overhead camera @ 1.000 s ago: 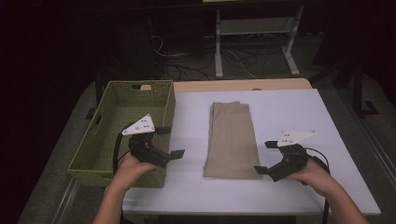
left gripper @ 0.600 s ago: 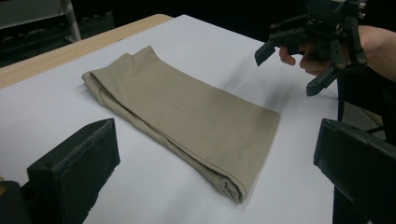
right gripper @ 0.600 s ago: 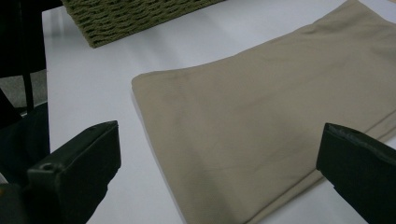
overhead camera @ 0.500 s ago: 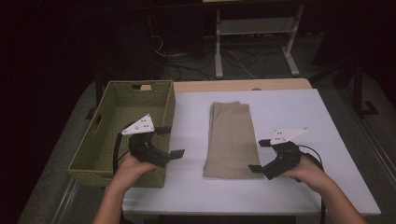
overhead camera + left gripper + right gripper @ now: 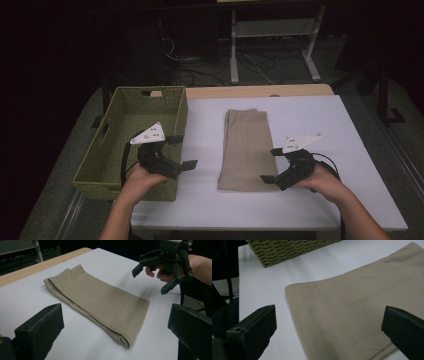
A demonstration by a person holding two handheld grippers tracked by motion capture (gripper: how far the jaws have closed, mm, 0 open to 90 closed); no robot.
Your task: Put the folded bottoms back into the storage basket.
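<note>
The right gripper (image 5: 272,164) hovers, jaws wide and empty, at the near corner of the flat-folded tan cloth (image 5: 246,148), while the left gripper (image 5: 184,151) waits equally agape.

both forearms are bare, no sleeves in sight; the left gripper (image 5: 181,151) and right gripper (image 5: 270,164) are matte black two-jaw tools with blocky foam-faced jaws, each topped by a pale grey three-cornered plate with small dots, trailing a black cable

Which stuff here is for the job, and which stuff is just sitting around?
For the job:
- folded tan trousers
- right gripper, open, closest to them
- left gripper, open

Just sitting around:
- green woven basket
- white table
- cables on the floor
</note>
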